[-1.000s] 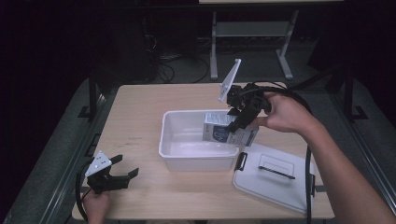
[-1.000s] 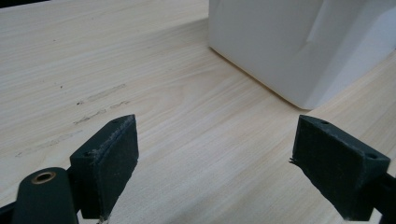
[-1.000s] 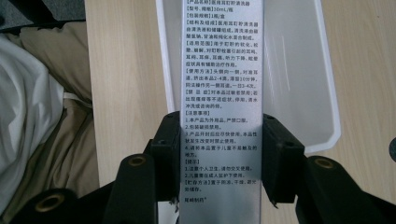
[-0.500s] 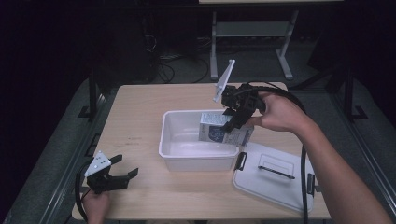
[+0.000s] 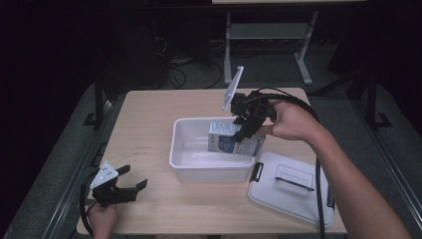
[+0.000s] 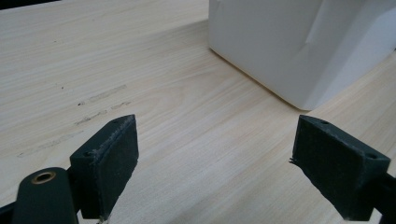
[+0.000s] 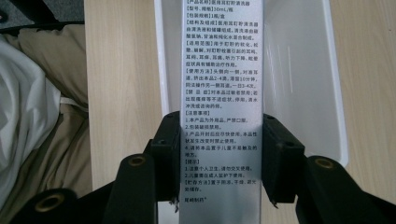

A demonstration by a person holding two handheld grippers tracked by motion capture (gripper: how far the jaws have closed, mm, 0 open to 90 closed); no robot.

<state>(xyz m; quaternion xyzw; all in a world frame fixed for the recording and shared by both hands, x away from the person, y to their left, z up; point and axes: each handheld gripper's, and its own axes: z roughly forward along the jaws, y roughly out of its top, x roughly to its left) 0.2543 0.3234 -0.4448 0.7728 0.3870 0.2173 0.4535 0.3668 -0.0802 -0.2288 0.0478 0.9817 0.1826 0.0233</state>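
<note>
Dark room behind, pale wooden table point(image 5: 149, 134) in front, seen from the high view. Sitting mid-table: white bin point(image 5: 191, 157), with its white lid point(image 5: 293, 186) lying flat just beside the right end. Hanging over the bin's right half: right gripper point(image 5: 246, 130), gripped in the person's right hand point(image 5: 291, 121), jaws clamping a small box point(image 5: 226, 140) with blue print. Box sitting inside the bin's walls near the right end, directly under the gripper; cannot tell whether touching the floor of the bin. Resting at the near left corner of the table, well apart from the bin: left gripper point(image 5: 130, 180), jaws spread, holding nothing.

Looking along the left gripper point(image 6: 215, 172) view: two black pads standing wide apart over bare wood, nothing between. Rising ahead on the right: a corner of the white bin point(image 6: 299, 42).

Looking along the right gripper point(image 7: 217, 158) view: jaws pressing on both sides of the box point(image 7: 222, 93), its silvery face covered in printed text, running up the middle away from the camera. Lying beneath: white bin point(image 7: 303, 84), wooden table point(image 7: 121, 70) on either side.
</note>
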